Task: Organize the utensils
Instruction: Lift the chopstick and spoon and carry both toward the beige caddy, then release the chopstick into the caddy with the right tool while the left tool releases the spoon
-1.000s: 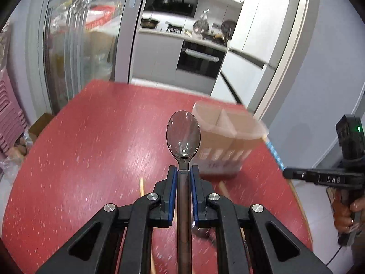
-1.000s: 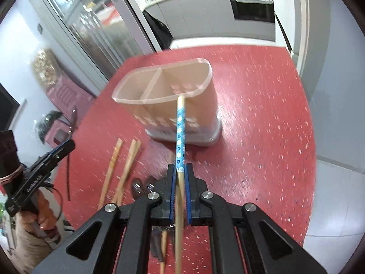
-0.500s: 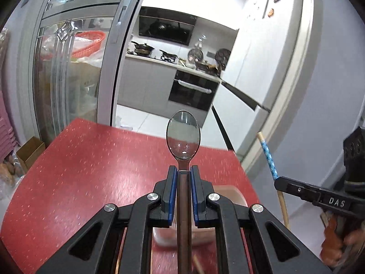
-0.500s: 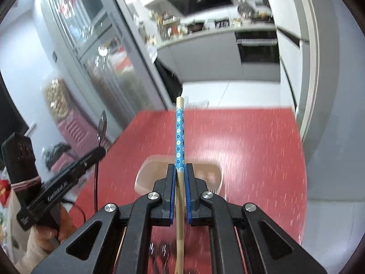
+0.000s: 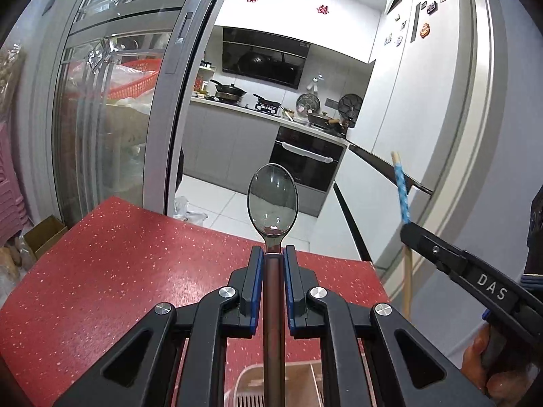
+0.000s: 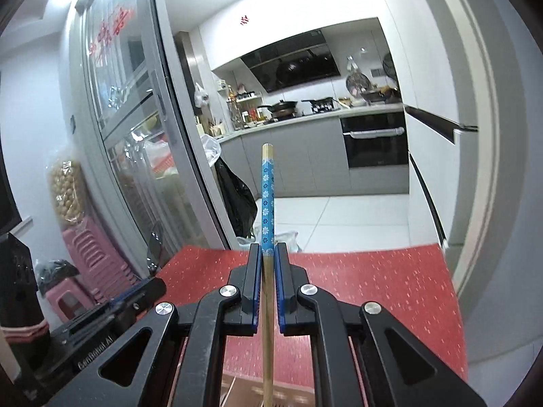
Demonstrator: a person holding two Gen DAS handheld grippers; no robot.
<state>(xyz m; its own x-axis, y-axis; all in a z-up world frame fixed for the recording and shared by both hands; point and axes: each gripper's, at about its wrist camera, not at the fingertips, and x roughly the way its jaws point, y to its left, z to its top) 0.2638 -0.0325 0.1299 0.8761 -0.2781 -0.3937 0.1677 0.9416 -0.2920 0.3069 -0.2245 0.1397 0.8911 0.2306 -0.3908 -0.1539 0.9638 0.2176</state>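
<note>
A metal spoon (image 5: 272,203) is standing bowl-up, pinched at the neck by the left gripper (image 5: 272,257), above a red table (image 5: 118,271); beside it, the right gripper (image 6: 268,254) is clamping 1 blue-patterned chopstick (image 6: 267,200) over the divided utensil holder (image 5: 298,383) below.

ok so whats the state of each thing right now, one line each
left tool: shut on the spoon
spoon: held by its handle, bowl pointing out ahead, off the table
right tool: shut on the chopstick
chopstick: held, blue end out ahead, off the table
holder: on the red table, below both tools, only partly in view
</note>
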